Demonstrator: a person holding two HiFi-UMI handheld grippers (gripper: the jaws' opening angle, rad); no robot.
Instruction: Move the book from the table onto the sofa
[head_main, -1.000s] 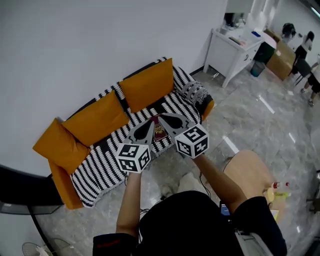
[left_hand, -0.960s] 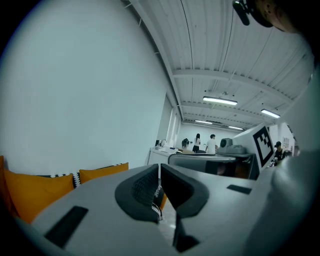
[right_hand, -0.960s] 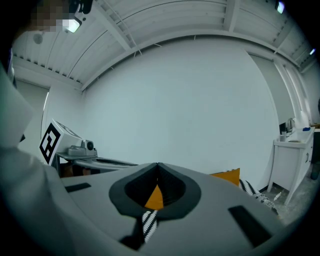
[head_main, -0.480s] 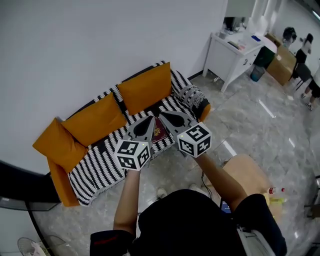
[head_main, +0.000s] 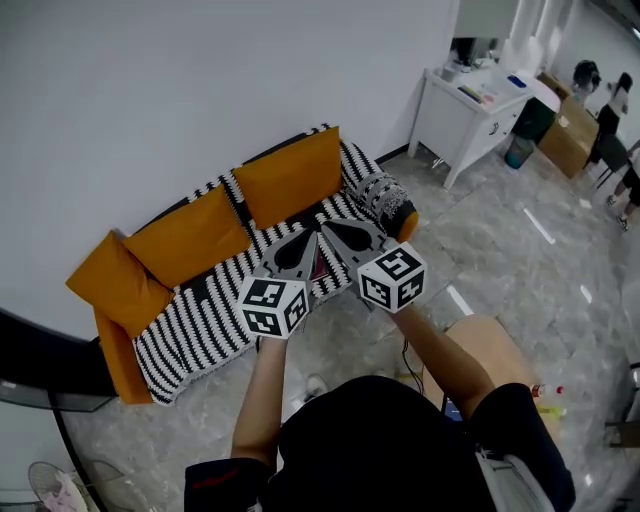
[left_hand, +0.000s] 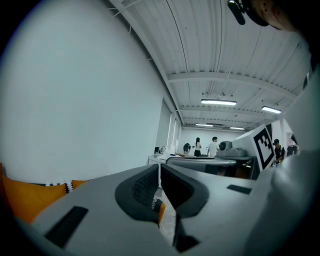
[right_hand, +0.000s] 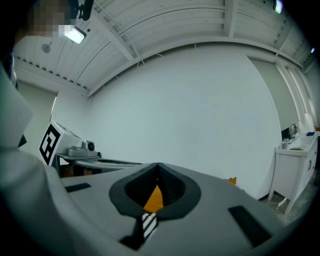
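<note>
**Book on sofa, both claws clenched and empty: place step looks done**

The book (head_main: 319, 265) lies on the sofa (head_main: 200, 322), on the striped seat cover below the gap between the orange cushions (head_main: 290, 175). In the head view only a dark red sliver of it shows between your two tools, so I can't tell how square it sits or how near the front edge it is.

The left gripper (head_main: 309, 240) is clenched, and in its own view the jaws meet with nothing between them. The right gripper (head_main: 330, 228) is the same: jaws are tip to tip, and only cushion orange and the striped cover show through the hollow behind the tips. Both tools point level at the wall and are held side by side above the seat, well clear of the book. Neither touches it.

Judgement: the carry and the set-down are finished, and this is the retreat phase. The next move needs no grip. Keep both claws closed, back away from the sofa without clipping the seat edge, and get a clear look at the book. If it overhangs the front edge, nudge it further in.
</note>
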